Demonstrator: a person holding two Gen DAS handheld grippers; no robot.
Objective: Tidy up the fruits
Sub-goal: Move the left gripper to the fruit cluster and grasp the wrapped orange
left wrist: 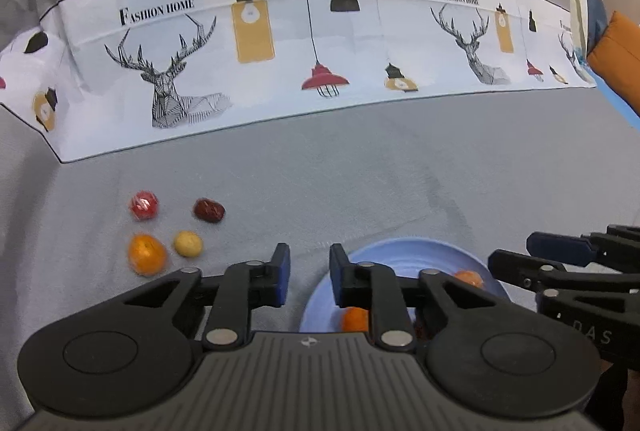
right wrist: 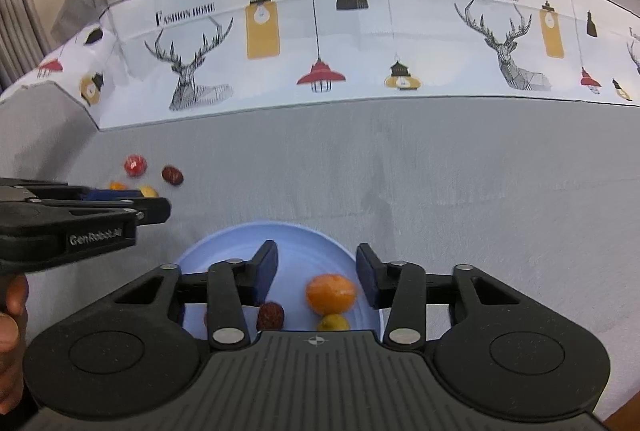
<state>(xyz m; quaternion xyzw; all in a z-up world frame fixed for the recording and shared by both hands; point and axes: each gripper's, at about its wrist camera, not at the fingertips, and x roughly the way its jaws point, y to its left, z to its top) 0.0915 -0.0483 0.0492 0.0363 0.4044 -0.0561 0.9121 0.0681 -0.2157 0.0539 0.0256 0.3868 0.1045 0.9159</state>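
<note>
So I judge the sorting about half done, taking the blue plate (right wrist: 224, 243) as my landmark. On the plate I count an orange fruit (right wrist: 331, 293), a dark red date (right wrist: 271, 315) and a small yellow-green fruit (right wrist: 333, 322) near its front edge (something else may sit under my right gripper's finger, I cannot tell). Well to the left of the plate, on the grey cloth (left wrist: 400, 171), four pieces wait in a loose cluster: a red wrapped fruit (left wrist: 143, 205), a second dark date (left wrist: 209, 210), an orange one (left wrist: 146, 254) and a pale yellow one (left wrist: 187, 243). My left gripper (left wrist: 309, 273) hangs over the plate's left rim, its jaws drawn narrow with only cloth showing in the gap, nothing held. My right gripper (right wrist: 316, 277) hovers above the plate, jaws partly open and standing either side of the orange fruit without pressing on it. What remains, as I read it, is carrying those four across to the plate.
</note>
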